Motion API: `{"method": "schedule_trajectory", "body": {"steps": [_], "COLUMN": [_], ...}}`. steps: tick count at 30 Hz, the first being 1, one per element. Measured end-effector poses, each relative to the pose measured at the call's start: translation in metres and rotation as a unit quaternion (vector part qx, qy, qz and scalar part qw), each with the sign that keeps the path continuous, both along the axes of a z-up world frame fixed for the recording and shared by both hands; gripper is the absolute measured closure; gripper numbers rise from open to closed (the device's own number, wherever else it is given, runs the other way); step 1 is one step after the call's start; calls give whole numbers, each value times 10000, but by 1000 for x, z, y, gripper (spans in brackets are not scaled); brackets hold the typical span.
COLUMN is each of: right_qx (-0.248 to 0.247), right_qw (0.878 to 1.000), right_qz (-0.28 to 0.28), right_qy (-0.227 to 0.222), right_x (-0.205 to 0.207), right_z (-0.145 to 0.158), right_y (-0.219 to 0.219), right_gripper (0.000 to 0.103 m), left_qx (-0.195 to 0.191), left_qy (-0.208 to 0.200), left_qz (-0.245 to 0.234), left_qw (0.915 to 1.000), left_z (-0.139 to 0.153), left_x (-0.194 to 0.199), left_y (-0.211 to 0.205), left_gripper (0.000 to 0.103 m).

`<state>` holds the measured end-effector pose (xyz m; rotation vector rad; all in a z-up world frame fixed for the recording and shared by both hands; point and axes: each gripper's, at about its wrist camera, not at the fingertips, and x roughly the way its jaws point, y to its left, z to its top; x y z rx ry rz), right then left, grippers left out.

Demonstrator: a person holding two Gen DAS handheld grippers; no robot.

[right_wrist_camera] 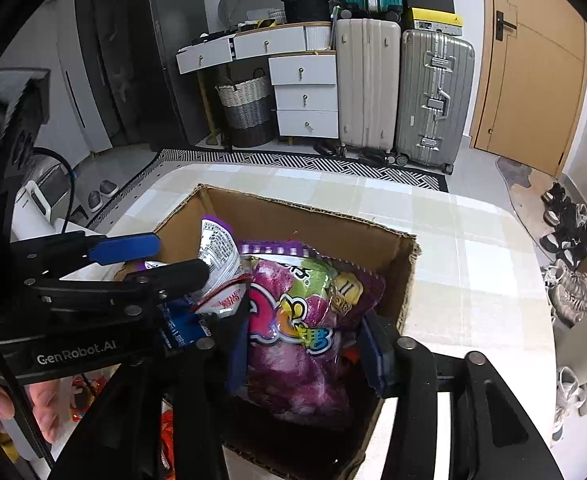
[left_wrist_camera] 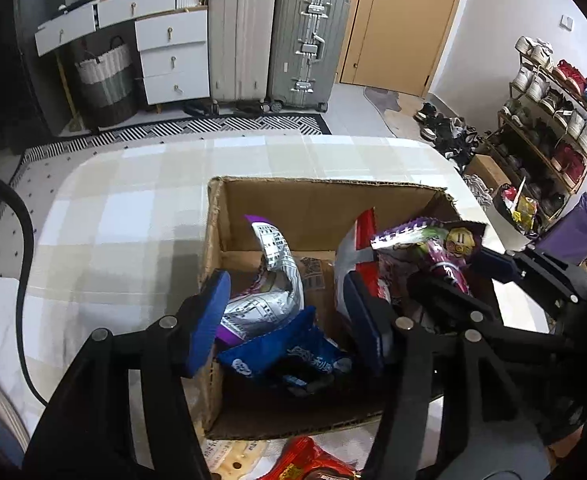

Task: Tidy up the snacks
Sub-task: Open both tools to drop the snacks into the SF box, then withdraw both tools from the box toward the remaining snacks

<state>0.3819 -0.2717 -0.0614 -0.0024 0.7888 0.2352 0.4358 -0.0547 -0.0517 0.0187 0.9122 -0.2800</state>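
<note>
An open cardboard box [left_wrist_camera: 325, 184] [right_wrist_camera: 293, 204] stands on the checked table and holds several snack packets. My left gripper [left_wrist_camera: 287, 320] hovers open over its left half, above a silver-and-purple packet [left_wrist_camera: 269, 280] and a blue packet [left_wrist_camera: 289, 348]; neither pad touches them. A red-and-white packet [left_wrist_camera: 357, 248] stands upright mid-box. My right gripper [right_wrist_camera: 305, 350] straddles a purple candy bag [right_wrist_camera: 293, 320] resting in the right half, its pads beside the bag's edges with a small gap on the right. From the left wrist, the right gripper [left_wrist_camera: 467, 276] shows around that bag [left_wrist_camera: 425, 240].
Red snack packets [left_wrist_camera: 313, 460] lie on the table [left_wrist_camera: 133, 200] in front of the box. A hand [right_wrist_camera: 45, 412] grips the left tool's handle. A black cable [left_wrist_camera: 21, 240] hangs at the left. Suitcases [left_wrist_camera: 309, 40], drawers and a shoe rack [left_wrist_camera: 553, 120] stand beyond the table.
</note>
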Motion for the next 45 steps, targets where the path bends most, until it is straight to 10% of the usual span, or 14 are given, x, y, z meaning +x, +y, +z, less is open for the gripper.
{"method": "schedule_trajectory", "body": {"steps": [22,33,45], "right_qx": [179,-172,44], "right_qw": [9986,9970,9965], "right_qz": [43,-148,-172], "right_qy": [-490,-740,-814], "right_x": [-34,-48,-85], "right_z": [34,50,77], "right_y": [-3,0,-11], "right_gripper": [29,7,7], "left_qx": [-195,40,-284], "left_qy": [-463,-639,-762], "left_qz": [316,214,274], "left_qw": [9982,9977,9963], "left_z": [42,66,100], "left_x": [-37,-53,-98], "left_y": [27,20,41], "left_gripper": [1,1,1]}}
